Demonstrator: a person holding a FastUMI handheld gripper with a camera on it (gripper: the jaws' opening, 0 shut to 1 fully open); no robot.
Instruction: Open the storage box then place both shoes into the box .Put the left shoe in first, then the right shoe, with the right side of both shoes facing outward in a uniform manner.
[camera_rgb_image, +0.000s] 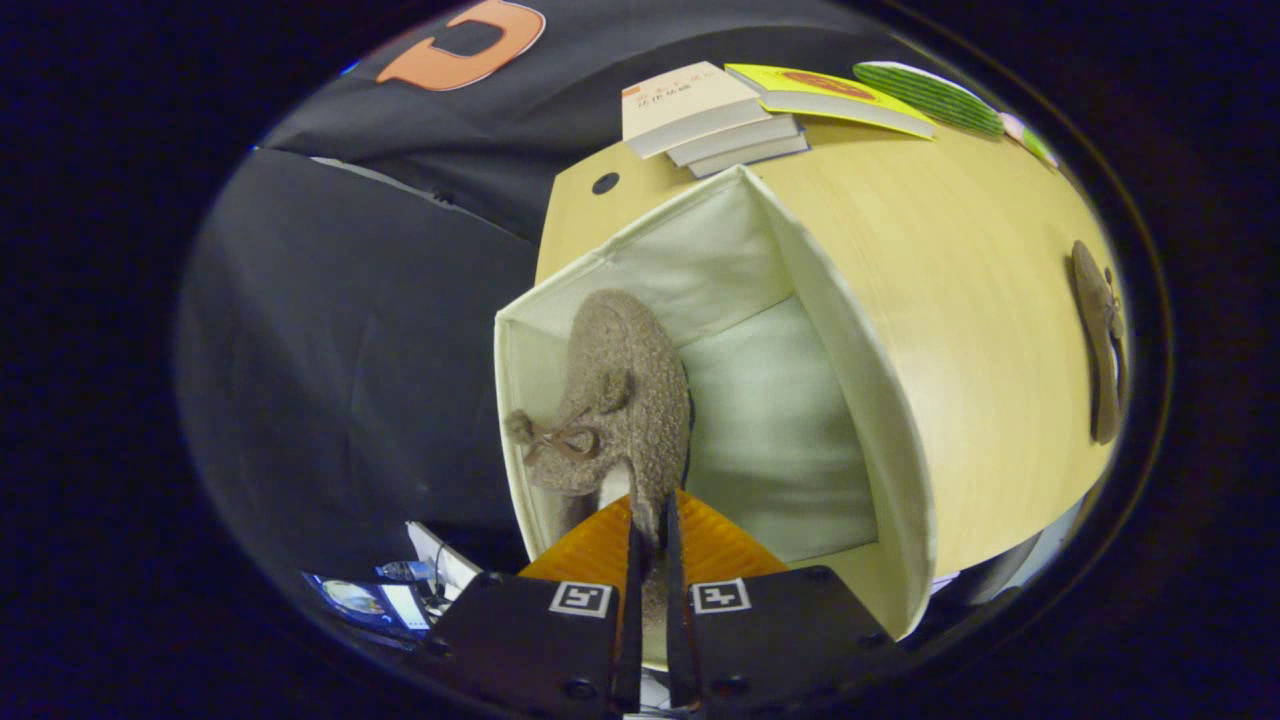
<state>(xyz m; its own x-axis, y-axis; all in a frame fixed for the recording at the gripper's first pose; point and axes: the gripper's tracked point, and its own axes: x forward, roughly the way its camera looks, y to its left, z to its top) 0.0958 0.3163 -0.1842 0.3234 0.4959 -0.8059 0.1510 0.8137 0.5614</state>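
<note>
Tongs (649, 545) — seemingly pinching shoe (618, 400) ahead

A pale wooden table (960, 300) carries everything here. It has a small round dark hole (605, 183) near one corner. An open, cream fabric storage box (850, 370) stands on the table, just ahead of the gripper (650, 545), whose fingers are closed on the heel of a fuzzy brown shoe (620, 400) held inside the box. A second brown shoe (1100, 340) lies on the bare wood, well apart from the box. Beyond the box sits a stack of books (700, 115), with a yellow book (830, 98) beside it and a green striped item (930, 95) next to that.
</note>
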